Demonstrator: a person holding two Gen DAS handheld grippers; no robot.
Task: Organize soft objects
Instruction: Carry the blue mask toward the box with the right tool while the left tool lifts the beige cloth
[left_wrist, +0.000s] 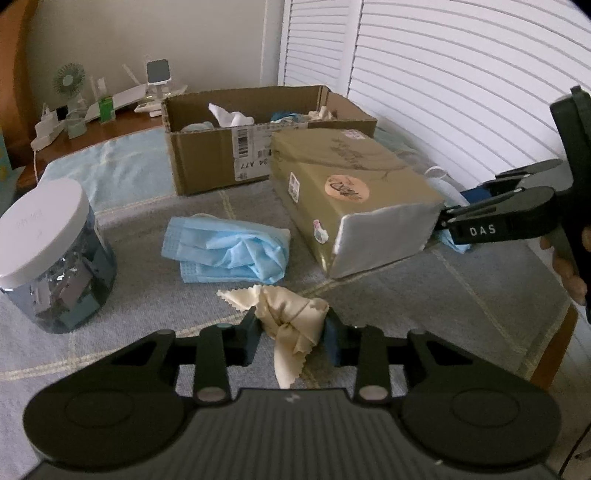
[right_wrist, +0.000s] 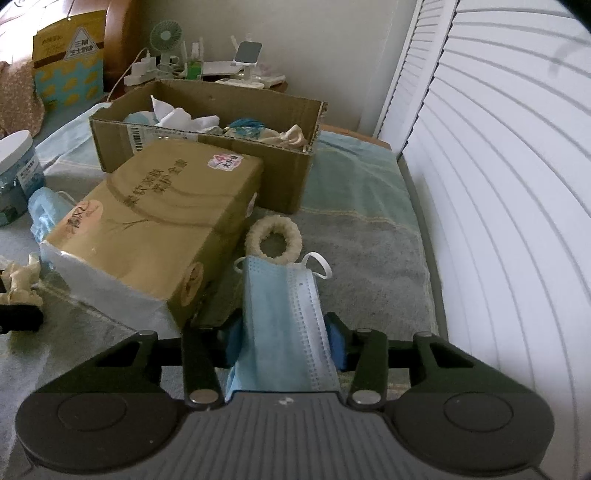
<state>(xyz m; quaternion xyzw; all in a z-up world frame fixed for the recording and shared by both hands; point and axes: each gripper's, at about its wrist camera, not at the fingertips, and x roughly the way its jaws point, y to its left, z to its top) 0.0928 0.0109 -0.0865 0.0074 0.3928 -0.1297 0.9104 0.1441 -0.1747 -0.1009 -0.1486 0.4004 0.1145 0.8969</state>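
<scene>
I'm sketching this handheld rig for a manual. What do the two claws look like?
Both are matte black with blue pads on the fingertips, round discs either side of a ribbed grey body, and silver pivot pins. The right claw carries white "DAS" lettering. No cables or sleeves show.

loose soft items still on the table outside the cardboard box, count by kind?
Blue face masks: 2, a crumpled one on the table, and one in the right gripper.
Beige cloths: 1, in the left gripper.
Cream scrunchies: 1.
Total: 4
</scene>
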